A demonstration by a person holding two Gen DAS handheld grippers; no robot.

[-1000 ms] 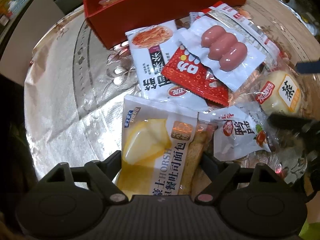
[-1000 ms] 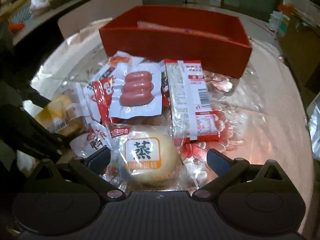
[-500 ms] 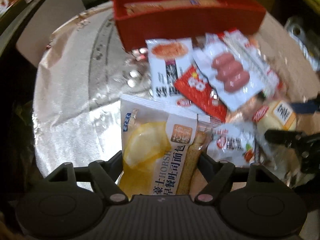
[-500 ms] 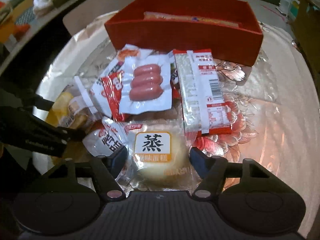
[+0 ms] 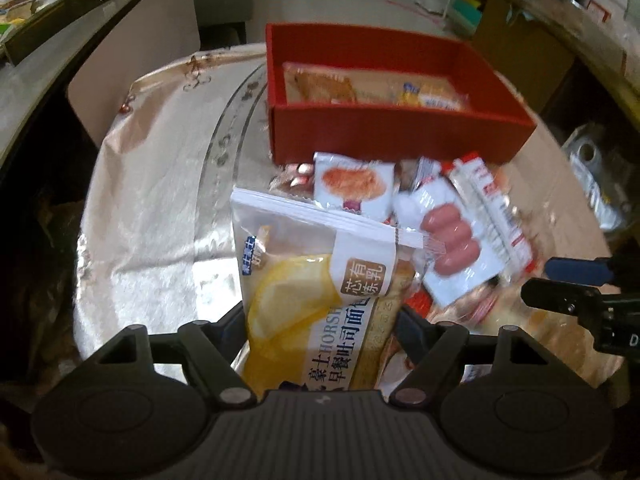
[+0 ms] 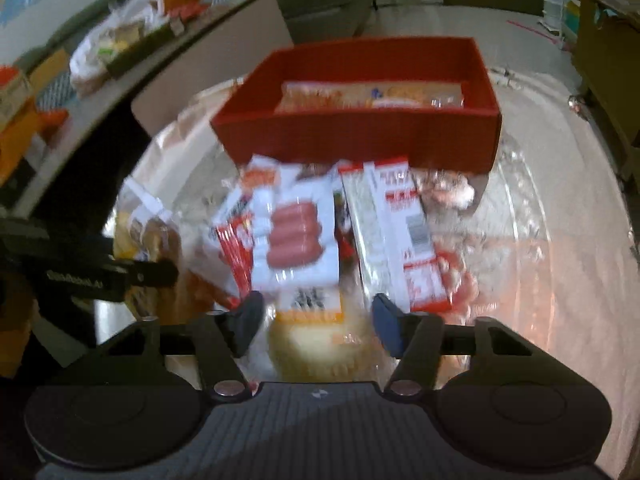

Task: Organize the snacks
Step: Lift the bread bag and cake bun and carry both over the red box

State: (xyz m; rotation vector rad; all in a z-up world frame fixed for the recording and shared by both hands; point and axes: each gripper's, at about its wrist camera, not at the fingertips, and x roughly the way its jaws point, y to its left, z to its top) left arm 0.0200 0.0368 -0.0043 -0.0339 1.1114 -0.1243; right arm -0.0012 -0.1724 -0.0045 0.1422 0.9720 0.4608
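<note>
1. Yellow and white, the toast bread packet (image 5: 316, 300) stands between the fingers of the left gripper (image 5: 320, 334) in the left wrist view, both pads pressed on its sides. A second ago it lay flat on the table (image 5: 160, 208) among the other snacks; now its top edge rides in front of the pile.
2. Same view: the red box (image 5: 392, 128) has come fully into sight, a wrapped snack (image 5: 372, 88) lying inside it (only its near wall showed earlier). The sausage pack (image 5: 452, 240) lies just right of the bread packet, the noodle snack packet (image 5: 352, 184) between the pile and the box's near wall. To the left, bare silvery cloth runs to the table edge. The right gripper's fingers (image 5: 576, 272) reach in at the right edge.
3. Right wrist view (blurred): the right gripper (image 6: 316, 320) has its jaws closing around the steamed cake packet (image 6: 316, 344), which sits between them; they stood wide apart a second ago. I cannot tell whether the pads press it yet.
4. Same view: the sausage pack (image 6: 296, 240) and a long red-and-white packet (image 6: 396, 236) lie between the cake and the red box (image 6: 360, 140). Open cloth to the right; the left gripper (image 6: 120, 272) crowds the left side.
</note>
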